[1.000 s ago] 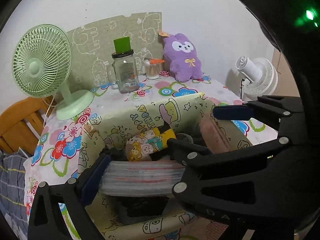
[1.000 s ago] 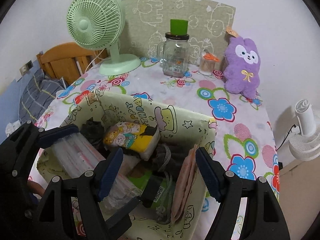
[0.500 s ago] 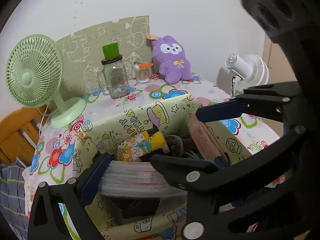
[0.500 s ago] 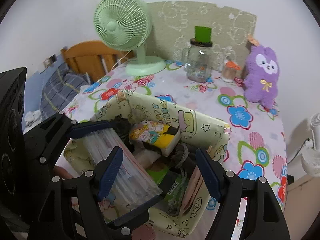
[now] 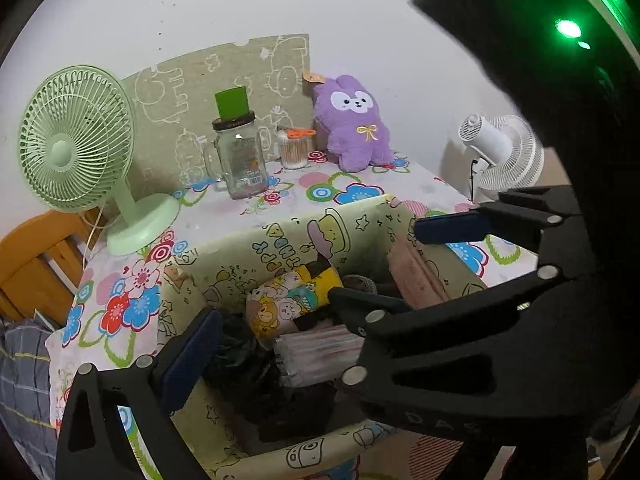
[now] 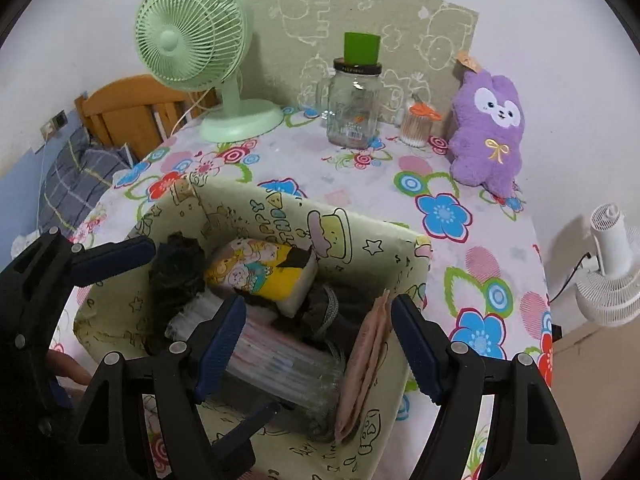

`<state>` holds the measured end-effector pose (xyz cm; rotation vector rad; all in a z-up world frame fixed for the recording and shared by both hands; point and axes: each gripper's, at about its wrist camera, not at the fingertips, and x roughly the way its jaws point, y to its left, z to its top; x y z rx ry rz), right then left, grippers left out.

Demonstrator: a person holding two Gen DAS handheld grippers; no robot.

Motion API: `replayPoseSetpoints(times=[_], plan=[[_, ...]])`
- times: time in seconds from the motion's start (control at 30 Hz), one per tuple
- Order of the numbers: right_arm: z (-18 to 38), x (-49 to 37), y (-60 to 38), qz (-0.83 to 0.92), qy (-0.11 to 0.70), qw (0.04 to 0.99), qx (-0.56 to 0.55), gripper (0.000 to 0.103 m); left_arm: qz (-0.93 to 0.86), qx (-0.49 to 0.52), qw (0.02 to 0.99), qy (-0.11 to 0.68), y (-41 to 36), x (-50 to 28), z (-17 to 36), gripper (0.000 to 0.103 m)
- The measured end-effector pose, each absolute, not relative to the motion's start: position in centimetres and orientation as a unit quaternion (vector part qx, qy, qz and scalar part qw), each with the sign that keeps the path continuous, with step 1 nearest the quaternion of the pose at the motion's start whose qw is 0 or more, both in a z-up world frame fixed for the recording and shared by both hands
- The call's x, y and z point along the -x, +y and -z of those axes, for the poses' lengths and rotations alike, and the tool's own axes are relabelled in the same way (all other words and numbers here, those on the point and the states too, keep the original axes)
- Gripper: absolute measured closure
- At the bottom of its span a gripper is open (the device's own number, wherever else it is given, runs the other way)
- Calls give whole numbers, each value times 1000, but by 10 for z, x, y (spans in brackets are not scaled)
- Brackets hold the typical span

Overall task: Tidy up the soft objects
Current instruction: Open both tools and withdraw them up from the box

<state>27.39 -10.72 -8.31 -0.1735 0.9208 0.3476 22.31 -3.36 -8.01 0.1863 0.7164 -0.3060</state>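
Note:
A cartoon-print fabric box (image 6: 352,240) stands at the near side of the flowered table. In it lie a yellow cartoon-print soft pack (image 6: 260,272), a black crumpled piece (image 6: 176,272), a grey knitted item (image 6: 324,312), a folded pink cloth (image 6: 368,352) and a stack of clear bags (image 6: 280,360). My right gripper (image 6: 316,320) hangs open over the box, gripping nothing. My left gripper (image 5: 320,344) is open too. Its left pad (image 5: 188,356) stands apart from the bag stack (image 5: 316,356), and its other finger is hidden behind the right gripper. A purple plush (image 6: 488,132) sits at the far right of the table.
At the back stand a green desk fan (image 6: 192,28), a glass jar with a green lid (image 6: 354,108) and a cotton-swab tub (image 6: 416,128), before a printed board. A white fan (image 6: 612,268) stands beyond the table's right edge. A wooden chair (image 6: 132,112) and plaid cloth are left.
The stack of clear bags that spanned from the left gripper's pad has come away from it and lies further right and deeper in the box. Both grippers stay over the box.

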Motion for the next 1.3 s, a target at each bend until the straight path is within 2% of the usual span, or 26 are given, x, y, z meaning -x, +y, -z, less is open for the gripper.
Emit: replayPoseSetpoints(times=[0.43,1.13,1.3], plan=[[55,-250,-127,-147,405,902,26,25,109,-58,928,352,-24,-214,66,0],[5,-158,-145,-76,332,940,15,25,72,-35,949,305,-20,-136,24,0],[-4,-135,-149,-66,316,946,11,22,57,-35,954,293,-17,-116,18,0]])
